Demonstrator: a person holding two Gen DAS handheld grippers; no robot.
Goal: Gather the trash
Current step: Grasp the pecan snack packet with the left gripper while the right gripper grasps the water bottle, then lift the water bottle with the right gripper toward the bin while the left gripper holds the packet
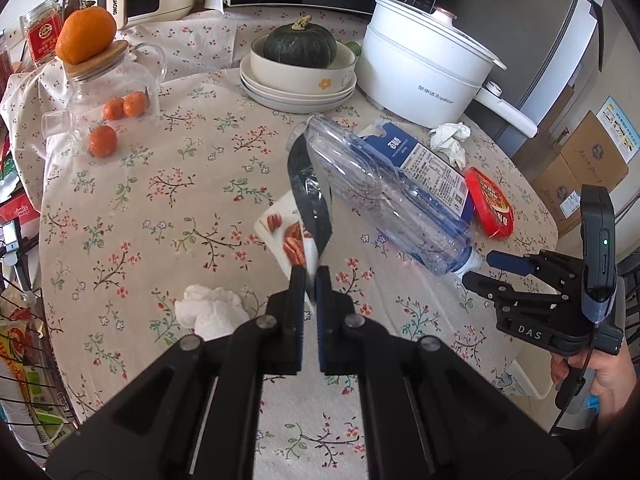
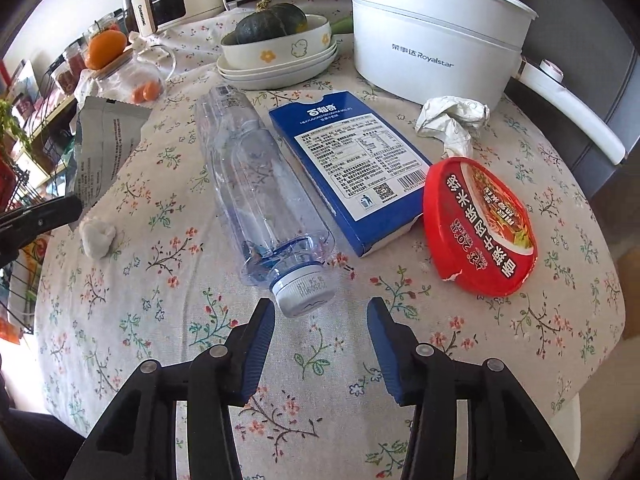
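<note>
A: What is the left gripper (image 1: 311, 276) doing?

B: Its jaws are pressing together on a snack wrapper (image 1: 298, 220), a silvery pouch printed with nuts, and holding it up off the bench (image 1: 160, 208). In the right wrist view the same wrapper (image 2: 106, 148) is hanging well to the left of the bottle.

A: And the bottle?

B: The clear plastic bottle (image 2: 260, 184) is lying on its side near the middle of the bench (image 2: 160, 320), its white-and-blue cap (image 2: 302, 288) pointing toward the right gripper (image 2: 320, 308).

A: Is that gripper holding it?

B: No. Its jaws are standing spread, one on each side just short of the cap, and are touching nothing. In the left wrist view the right gripper (image 1: 486, 270) is sitting just off the cap end of the bottle (image 1: 384, 196), with a hand (image 1: 600, 376) gripping its handle.

A: What else is lying around the bottle?

B: A blue carton (image 2: 352, 172) is lying just beside the bottle on its right. Beyond that carton a red noodle-cup lid (image 2: 484, 228) is resting. Behind the lid a crumpled paper (image 2: 452, 120) is sitting. Left of the bottle a small white tissue wad (image 2: 97, 236) is lying.
</note>
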